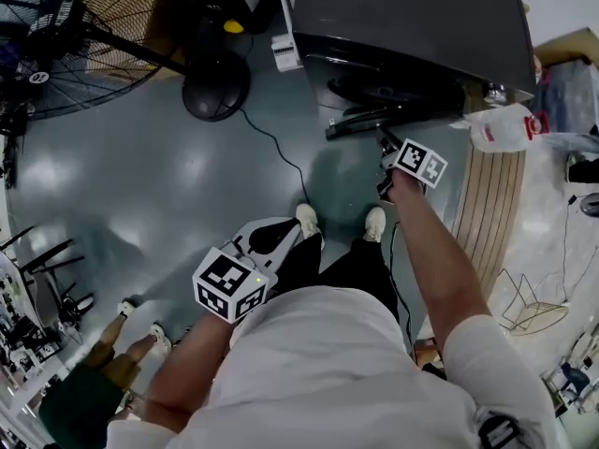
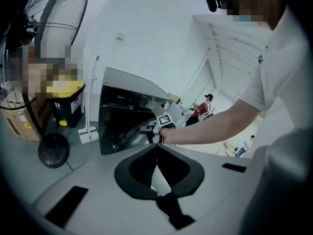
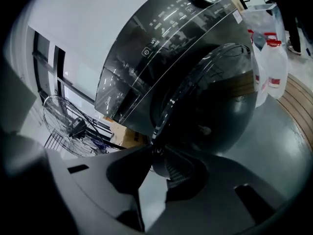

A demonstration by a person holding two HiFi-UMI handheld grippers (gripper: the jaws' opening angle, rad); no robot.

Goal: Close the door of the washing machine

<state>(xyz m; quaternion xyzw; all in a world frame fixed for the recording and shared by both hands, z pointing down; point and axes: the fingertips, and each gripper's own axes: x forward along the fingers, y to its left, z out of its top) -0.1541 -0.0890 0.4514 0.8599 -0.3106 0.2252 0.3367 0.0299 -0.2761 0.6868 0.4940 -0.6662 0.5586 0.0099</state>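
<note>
The white-bodied left hand-held gripper (image 2: pixel 157 146) hung low in front of the torso on a bent left forearm (image 1: pixel 187 368). It was angled downward, its black jaws meeting at the tips with nothing between them. The right arm (image 1: pixel 447 265) stretched forward, and the right hand-held gripper (image 3: pixel 159 150) tilted downward with its jaws slightly parted.
</note>
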